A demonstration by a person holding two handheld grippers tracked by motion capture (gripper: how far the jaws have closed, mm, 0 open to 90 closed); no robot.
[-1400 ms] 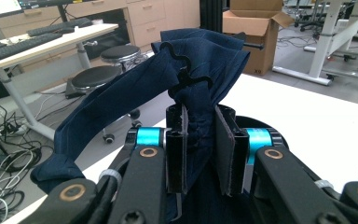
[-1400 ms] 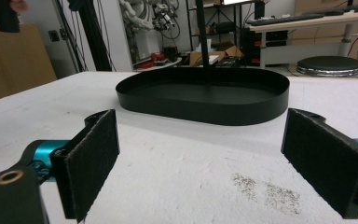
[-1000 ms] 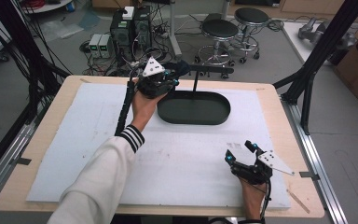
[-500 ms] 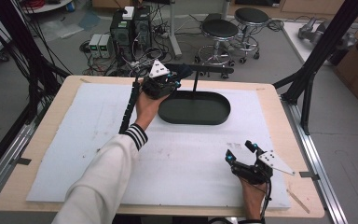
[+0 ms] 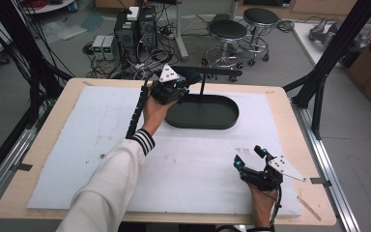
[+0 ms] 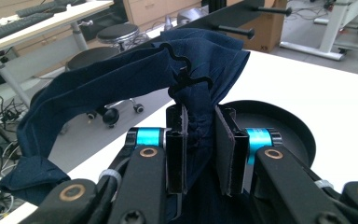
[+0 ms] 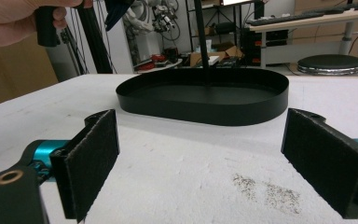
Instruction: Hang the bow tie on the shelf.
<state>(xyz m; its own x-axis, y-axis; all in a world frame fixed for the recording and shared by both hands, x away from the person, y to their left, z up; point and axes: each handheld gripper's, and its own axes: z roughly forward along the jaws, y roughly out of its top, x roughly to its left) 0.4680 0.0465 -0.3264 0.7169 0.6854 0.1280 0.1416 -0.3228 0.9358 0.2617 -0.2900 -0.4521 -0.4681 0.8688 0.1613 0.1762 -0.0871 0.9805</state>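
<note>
Left gripper [image 6: 200, 140] clamped on a dark blue cloth [image 6: 121, 79] at the oval black tray's [image 5: 224, 123] far left. Right gripper [image 5: 252, 157] spread wide and empty, near right on the white mat [image 5: 77, 145].

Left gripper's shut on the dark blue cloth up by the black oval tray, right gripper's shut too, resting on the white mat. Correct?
Not quite: the right gripper is open, its fingers wide apart with nothing between them, as the right gripper view shows. The left gripper does clamp the dark blue cloth by the black oval tray.

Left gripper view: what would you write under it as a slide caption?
Left gripper pinching a bunched dark blue cloth with a black hanger hook, above the black oval tray.
</note>
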